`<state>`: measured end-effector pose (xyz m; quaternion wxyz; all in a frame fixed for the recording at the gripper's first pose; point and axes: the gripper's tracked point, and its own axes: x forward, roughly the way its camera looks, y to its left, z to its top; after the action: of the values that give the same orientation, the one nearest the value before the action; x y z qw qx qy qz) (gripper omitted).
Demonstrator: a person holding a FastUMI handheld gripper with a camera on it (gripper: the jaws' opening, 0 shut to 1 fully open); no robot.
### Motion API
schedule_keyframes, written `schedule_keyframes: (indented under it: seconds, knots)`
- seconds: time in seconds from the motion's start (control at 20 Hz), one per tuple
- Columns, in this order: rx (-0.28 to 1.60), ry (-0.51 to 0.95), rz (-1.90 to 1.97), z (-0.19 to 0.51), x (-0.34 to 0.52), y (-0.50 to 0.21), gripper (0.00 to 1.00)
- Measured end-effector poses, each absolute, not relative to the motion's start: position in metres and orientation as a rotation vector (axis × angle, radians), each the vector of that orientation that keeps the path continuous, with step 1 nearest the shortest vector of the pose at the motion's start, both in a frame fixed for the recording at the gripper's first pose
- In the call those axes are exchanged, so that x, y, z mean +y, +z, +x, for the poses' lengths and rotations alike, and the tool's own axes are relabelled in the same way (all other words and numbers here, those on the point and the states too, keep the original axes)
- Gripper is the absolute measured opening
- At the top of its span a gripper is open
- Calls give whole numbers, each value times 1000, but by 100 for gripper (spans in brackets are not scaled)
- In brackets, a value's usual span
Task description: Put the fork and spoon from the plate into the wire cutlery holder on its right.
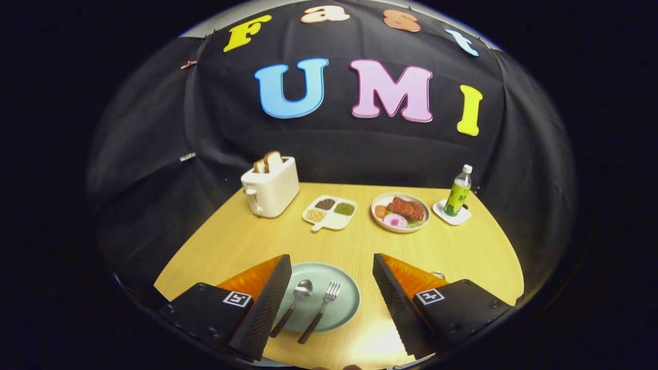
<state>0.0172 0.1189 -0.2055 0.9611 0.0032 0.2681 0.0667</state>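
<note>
My jaws (331, 303) stand wide apart, gripping nothing. Between them lies the pale green plate (343, 308), with the spoon (293, 306) nearer my left finger and the fork (320, 311) beside it, both of shiny metal with slim dark handles. I judge a handle best pinched crosswise, low over the wooden worktop (452, 246). Of the wire cutlery holder (438, 274), a bit of wire peeks beyond my right finger.

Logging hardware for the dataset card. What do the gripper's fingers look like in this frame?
The gripper has two wedge-shaped fingers. Their inner faces are black pads with a fine ribbed or dimpled texture, and the tops behind them are translucent orange. Each finger sits on a black block mount carrying a small square black-and-white marker tag and showing screw heads. No cables are visible.
</note>
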Motion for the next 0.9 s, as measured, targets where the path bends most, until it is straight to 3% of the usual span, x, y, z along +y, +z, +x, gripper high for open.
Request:
schedule_keyframes:
  seconds: [0.35,0.65,0.85,0.9]
  knots:
    - [917,222,-58,-12,143,-318,99]
    - [1125,192,-103,-29,142,-380,97]
    - [1194,143,-136,-27,129,-399,81]
    - [1208,138,-135,-26,129,-403,71]
